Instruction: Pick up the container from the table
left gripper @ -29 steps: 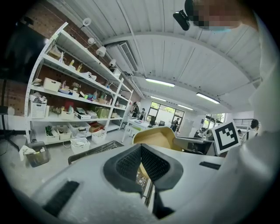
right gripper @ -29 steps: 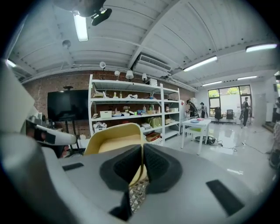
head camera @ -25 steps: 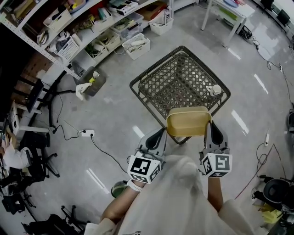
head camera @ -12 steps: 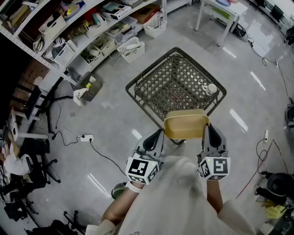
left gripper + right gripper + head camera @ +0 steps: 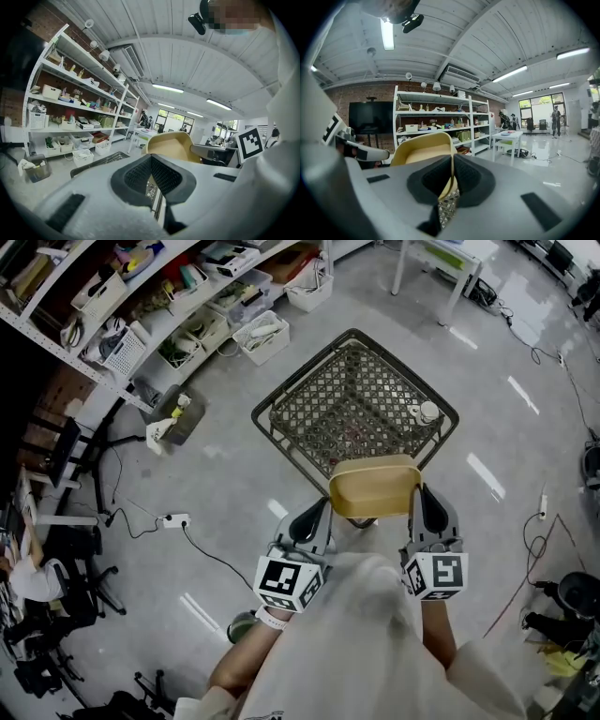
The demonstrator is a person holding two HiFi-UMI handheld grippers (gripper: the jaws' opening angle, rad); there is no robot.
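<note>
A tan yellow container (image 5: 373,488) hangs in the air between my two grippers, over the near corner of a dark wire mesh table (image 5: 309,395). My left gripper (image 5: 316,519) is shut on the container's left wall, and my right gripper (image 5: 427,510) is shut on its right wall. In the left gripper view the container (image 5: 171,144) rises just beyond the gripper (image 5: 151,180), a sliver of its wall between the pads. In the right gripper view the container's (image 5: 423,152) thin wall is pinched in the gripper (image 5: 452,182).
A small white round object (image 5: 427,412) sits on the mesh table's right corner. Shelves (image 5: 141,306) with bins line the upper left. A white table (image 5: 441,263) stands at the back. A power strip (image 5: 174,519) and cables lie on the floor; chairs (image 5: 56,596) crowd the left.
The container stays held by both grippers. It and the grippers have shifted slightly left and up in the head view, and the mesh table has slid the same way.
</note>
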